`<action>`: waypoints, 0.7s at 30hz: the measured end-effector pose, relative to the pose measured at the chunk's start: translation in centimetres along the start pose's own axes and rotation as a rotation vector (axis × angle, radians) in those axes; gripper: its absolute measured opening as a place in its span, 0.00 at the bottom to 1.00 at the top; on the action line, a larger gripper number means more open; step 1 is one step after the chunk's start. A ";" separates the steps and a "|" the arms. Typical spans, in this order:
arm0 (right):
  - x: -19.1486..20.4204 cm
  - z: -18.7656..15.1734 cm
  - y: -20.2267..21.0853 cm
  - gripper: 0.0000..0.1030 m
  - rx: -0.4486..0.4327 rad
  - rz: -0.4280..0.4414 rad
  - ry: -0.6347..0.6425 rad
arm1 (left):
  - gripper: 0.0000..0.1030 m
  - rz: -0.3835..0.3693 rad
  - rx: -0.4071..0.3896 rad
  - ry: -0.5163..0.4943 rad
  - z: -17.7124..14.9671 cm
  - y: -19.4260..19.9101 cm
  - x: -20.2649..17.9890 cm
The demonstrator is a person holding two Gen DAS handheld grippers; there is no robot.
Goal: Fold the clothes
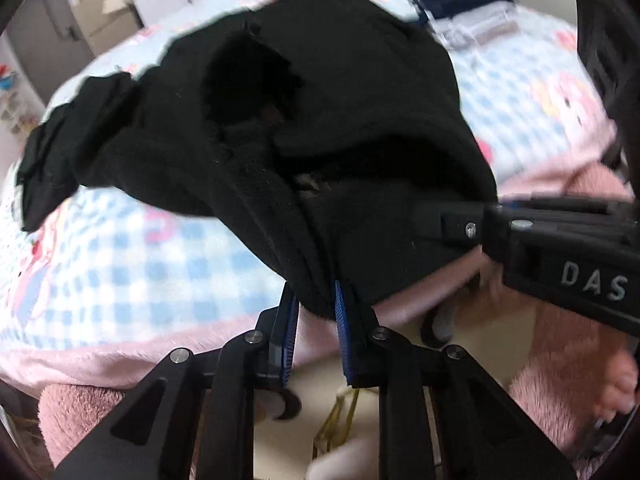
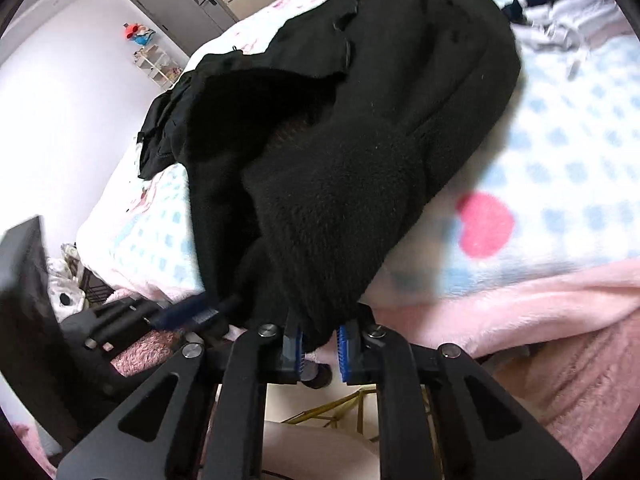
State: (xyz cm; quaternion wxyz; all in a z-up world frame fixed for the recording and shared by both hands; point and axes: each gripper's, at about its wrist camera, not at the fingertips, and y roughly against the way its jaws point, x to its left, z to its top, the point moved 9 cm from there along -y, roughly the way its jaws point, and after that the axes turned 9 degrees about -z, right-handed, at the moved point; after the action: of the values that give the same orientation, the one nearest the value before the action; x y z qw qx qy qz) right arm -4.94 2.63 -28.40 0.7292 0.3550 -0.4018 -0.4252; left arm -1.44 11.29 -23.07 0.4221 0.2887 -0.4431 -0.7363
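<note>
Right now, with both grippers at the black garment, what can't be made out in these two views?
- Black garment: its type; folds merge in both views.
- Left gripper: pad tips buried in fabric, left wrist view.
- Right gripper: the same, right wrist view.
- Folded pile: blurred at the top edge; items unclear.
- Blanket: print smeared.

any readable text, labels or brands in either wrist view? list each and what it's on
"DAS": raised letters on the black body of the right gripper, seen at the right edge of the left wrist view; the frame cuts the word off there.
Right wrist view: no readable text.
Blanket: cartoon prints only, too blurred to make out any lettering.
</note>
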 end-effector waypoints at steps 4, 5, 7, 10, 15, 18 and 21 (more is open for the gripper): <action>-0.9 -0.9 -0.9 0.11 0.058 -0.053 -0.015 | 0.23 -0.112 -0.029 0.104 0.7 1.2 0.8; -1.2 -0.8 -0.6 0.13 0.049 -0.042 -0.032 | 0.31 -0.145 -0.047 0.141 1.0 1.9 1.2; -1.3 -0.4 0.9 0.16 0.013 -0.032 -0.025 | 0.38 -0.140 -0.100 0.182 1.8 3.2 2.2; -1.2 0.1 3.7 0.24 -0.058 -0.039 0.008 | 0.38 -0.122 -0.199 0.219 3.1 5.0 3.6; -2.3 1.4 7.3 0.24 -0.195 -0.120 0.012 | 0.53 -0.155 -0.171 0.239 3.2 2.3 3.7; -2.4 3.0 8.0 0.24 -0.227 -0.117 0.018 | 0.49 -0.180 -0.066 0.238 1.9 -1.0 2.9; -1.4 6.2 6.7 0.24 -0.244 -0.156 0.059 | 0.47 -0.145 0.004 0.212 -0.1 -2.2 2.2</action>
State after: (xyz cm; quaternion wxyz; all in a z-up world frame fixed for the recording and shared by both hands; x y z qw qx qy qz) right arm -8.62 5.34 -20.43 0.7430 0.3064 -0.2968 -0.5157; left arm -3.19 9.92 -25.20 0.4119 0.3970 -0.3753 -0.7293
